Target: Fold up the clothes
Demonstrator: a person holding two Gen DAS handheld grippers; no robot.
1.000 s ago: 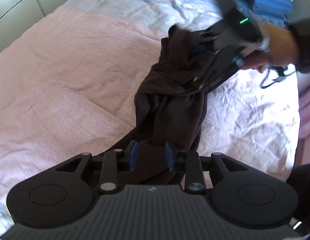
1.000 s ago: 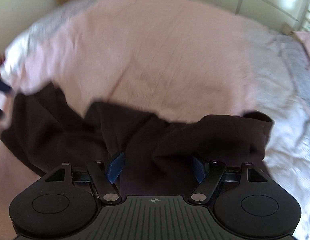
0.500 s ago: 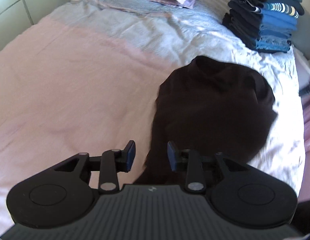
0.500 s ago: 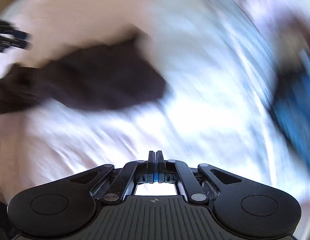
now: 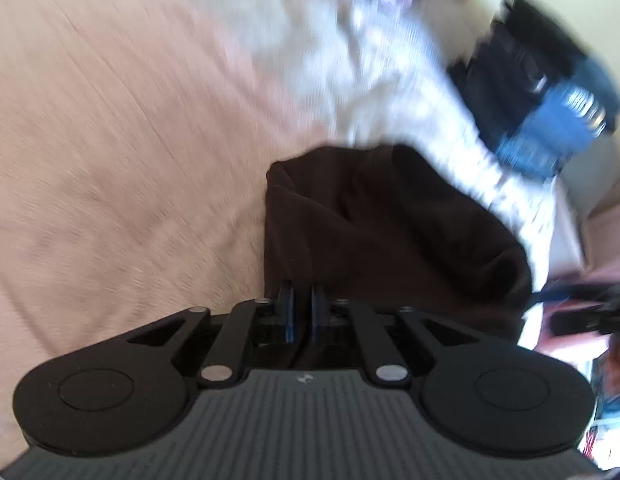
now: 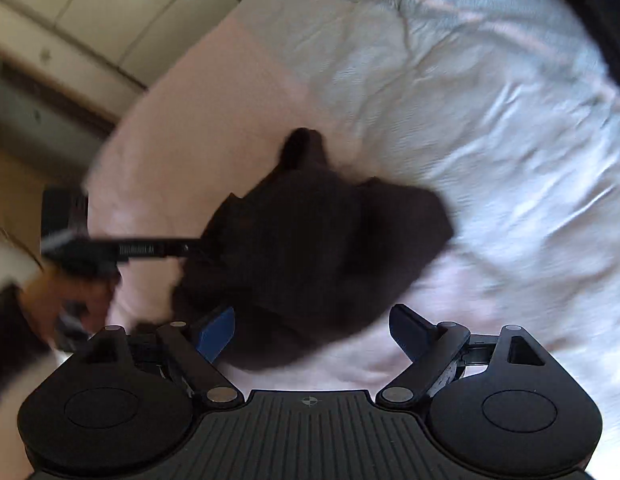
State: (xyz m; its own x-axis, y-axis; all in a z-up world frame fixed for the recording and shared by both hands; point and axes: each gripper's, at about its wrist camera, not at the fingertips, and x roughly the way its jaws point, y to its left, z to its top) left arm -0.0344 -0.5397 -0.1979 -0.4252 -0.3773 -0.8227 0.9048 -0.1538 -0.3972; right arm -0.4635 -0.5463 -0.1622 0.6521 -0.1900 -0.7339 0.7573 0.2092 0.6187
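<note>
A dark brown garment (image 5: 390, 224) lies bunched on the bed. My left gripper (image 5: 301, 312) is shut on its near edge, with cloth between the blue pads. In the right wrist view the same garment (image 6: 310, 248) sits in a heap, and my right gripper (image 6: 314, 332) is open just above its near edge, holding nothing. The left gripper (image 6: 150, 248) shows there at the left, reaching into the garment's side. Both views are blurred.
The bed has a pink sheet (image 5: 110, 140) and a pale blue-white cover (image 6: 490, 120). A stack of folded dark and blue clothes (image 5: 550, 112) stands at the far right of the bed. White cabinet doors (image 6: 90, 8) are beyond the bed.
The left gripper has closed on the garment's near edge. The right gripper, shut half a second ago, has opened and swung back over the garment.
</note>
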